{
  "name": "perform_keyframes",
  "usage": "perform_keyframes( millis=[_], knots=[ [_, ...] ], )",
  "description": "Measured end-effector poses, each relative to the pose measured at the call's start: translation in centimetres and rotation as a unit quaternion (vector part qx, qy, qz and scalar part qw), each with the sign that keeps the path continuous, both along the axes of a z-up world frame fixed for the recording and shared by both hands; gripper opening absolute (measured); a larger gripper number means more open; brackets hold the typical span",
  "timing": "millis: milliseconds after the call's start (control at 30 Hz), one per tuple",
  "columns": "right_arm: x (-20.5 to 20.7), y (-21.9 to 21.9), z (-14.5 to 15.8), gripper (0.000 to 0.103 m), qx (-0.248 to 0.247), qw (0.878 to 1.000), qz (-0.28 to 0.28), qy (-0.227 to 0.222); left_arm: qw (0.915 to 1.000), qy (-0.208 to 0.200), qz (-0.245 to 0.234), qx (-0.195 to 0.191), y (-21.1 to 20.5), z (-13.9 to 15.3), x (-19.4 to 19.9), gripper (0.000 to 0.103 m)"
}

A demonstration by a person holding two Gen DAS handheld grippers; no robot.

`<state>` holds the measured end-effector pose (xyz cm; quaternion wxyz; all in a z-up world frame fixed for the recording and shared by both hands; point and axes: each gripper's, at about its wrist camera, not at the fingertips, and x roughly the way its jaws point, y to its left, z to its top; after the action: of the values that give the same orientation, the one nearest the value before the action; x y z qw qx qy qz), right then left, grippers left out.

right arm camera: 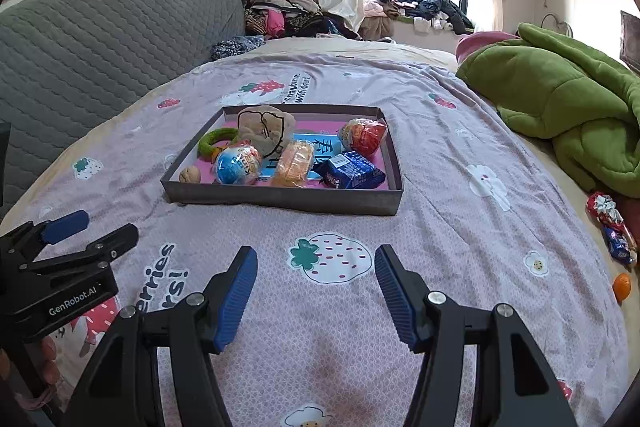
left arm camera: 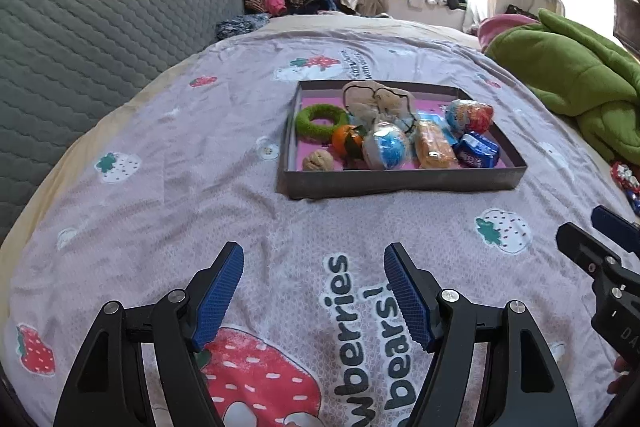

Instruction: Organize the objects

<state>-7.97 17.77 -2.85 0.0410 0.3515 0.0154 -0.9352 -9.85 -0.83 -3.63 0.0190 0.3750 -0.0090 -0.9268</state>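
Bed cover [right arm camera: 440,131]: spread flat; tray carried mid-bed.
Tray [right arm camera: 280,199]: filled, ahead of both grippers.
Left gripper [left arm camera: 314,291]: spread, empty.
Right gripper [right arm camera: 316,291]: spread, empty.
Loose tangerine [right arm camera: 622,286]: found far right; right gripper judged nearer.

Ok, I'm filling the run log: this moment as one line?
left tongs open, empty | right tongs open, empty | tray filled | orange, wrapped candies loose on bed

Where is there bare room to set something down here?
The bedspread is bare between the tray and both open grippers, and left of the tray toward the grey headboard. The tray itself is crowded; only its near-left corner by the walnut is free.
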Motion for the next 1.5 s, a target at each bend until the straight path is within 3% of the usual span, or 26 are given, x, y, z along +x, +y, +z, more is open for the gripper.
perform_keyframes(
  millis=[1500],
  knots=[
    [-0.5, 0.3, -1.4, 0.061, -0.009, 1.000, 0.004, -0.018, 0.9999, -0.013, 0.000, 0.000, 0.1, -1.7, -0.4, 0.074]
  ],
)
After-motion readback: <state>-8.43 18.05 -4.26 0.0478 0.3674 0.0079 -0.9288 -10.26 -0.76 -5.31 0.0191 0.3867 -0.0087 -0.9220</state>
